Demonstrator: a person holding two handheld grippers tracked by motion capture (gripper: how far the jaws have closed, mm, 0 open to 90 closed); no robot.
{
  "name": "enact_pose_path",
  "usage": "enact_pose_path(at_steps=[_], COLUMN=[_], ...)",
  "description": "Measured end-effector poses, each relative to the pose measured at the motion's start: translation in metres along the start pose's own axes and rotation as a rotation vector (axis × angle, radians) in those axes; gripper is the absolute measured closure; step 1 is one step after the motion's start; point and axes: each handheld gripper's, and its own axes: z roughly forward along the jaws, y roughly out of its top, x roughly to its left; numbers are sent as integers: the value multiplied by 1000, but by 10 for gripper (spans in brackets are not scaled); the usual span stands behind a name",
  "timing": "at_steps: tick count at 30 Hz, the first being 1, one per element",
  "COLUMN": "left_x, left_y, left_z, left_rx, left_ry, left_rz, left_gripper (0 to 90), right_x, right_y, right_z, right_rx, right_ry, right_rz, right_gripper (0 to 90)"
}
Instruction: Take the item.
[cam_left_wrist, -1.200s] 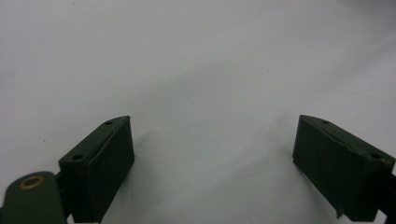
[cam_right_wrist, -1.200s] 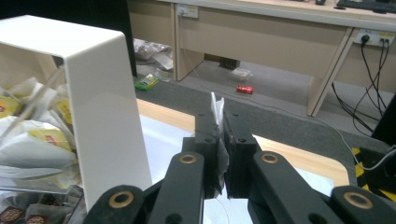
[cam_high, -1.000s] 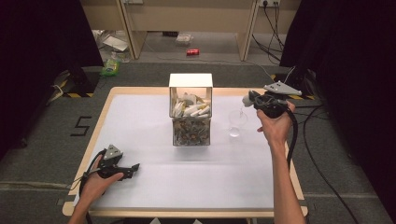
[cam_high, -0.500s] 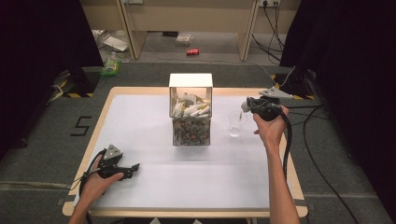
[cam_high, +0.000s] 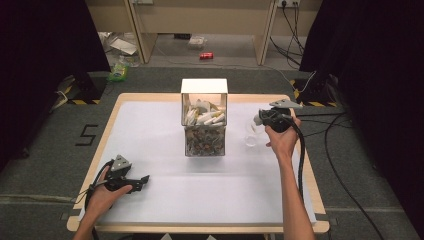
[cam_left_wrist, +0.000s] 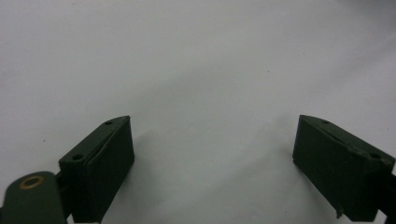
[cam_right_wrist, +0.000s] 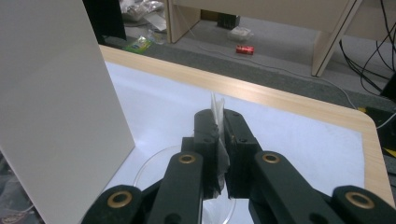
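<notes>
A clear box (cam_high: 204, 125) filled with several white packets stands mid-table. To its right my right gripper (cam_high: 259, 120) hangs just above a small clear cup (cam_high: 250, 138). Seen from the right gripper view, my right gripper (cam_right_wrist: 220, 117) is shut on a thin white packet (cam_right_wrist: 216, 103) whose top edge pokes out past the tips. The cup's rim (cam_right_wrist: 148, 164) curves below the jaws. At the front left my left gripper (cam_high: 138, 182) lies on the white mat, and in the left gripper view my left gripper (cam_left_wrist: 212, 156) stands open with only bare mat between the fingers.
The box's white wall (cam_right_wrist: 51, 107) rises close on the left in the right gripper view. A white mat (cam_high: 150, 130) covers the wooden table (cam_high: 300, 165). Black cables (cam_high: 301, 150) trail from the right hand; on the floor beyond lie a red can (cam_high: 206, 56) and litter.
My right gripper has sunk with the packet toward the clear cup and come a little nearer the box. The left hand has stayed where it was.
</notes>
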Motion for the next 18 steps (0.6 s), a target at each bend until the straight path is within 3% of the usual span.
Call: enact_pose_path(at_steps=[8, 18], left_x=[0, 0], left_y=[0, 0], left_z=[0, 0], left_rx=[0, 0], left_ry=[0, 0], left_rz=[1, 1], left_gripper=[116, 116], right_x=[-1, 4], right_y=[-10, -15], right_z=[7, 11], right_rx=[17, 28], right_ry=[11, 19], right_rz=[15, 0], right_gripper=[856, 855])
